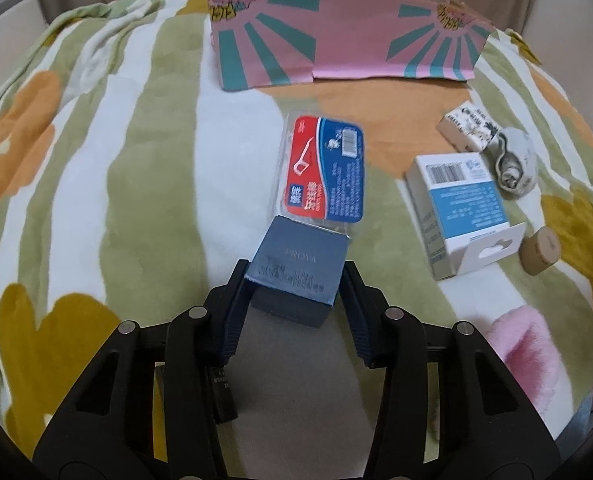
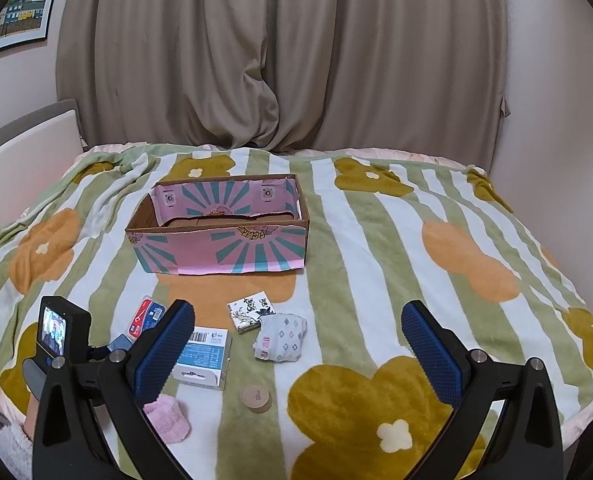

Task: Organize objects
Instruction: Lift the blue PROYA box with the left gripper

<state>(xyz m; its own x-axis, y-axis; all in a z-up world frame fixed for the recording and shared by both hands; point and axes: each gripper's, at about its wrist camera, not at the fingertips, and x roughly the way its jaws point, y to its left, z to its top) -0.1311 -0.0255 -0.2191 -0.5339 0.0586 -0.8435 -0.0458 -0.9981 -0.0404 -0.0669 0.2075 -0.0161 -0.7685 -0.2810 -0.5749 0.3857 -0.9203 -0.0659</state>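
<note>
Left wrist cam sat low and close, pitched steeply down at the blanket [image 1: 152, 184]. Right wrist cam sat higher, farther back, facing the curtains [image 2: 280, 52]. Both caught the pink box [image 1: 344, 40] and the white-blue carton [image 1: 460, 208].

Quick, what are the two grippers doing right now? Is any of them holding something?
Left gripper: closed on the dark blue box.
Right gripper: open, holding nothing, above the blanket.
</note>
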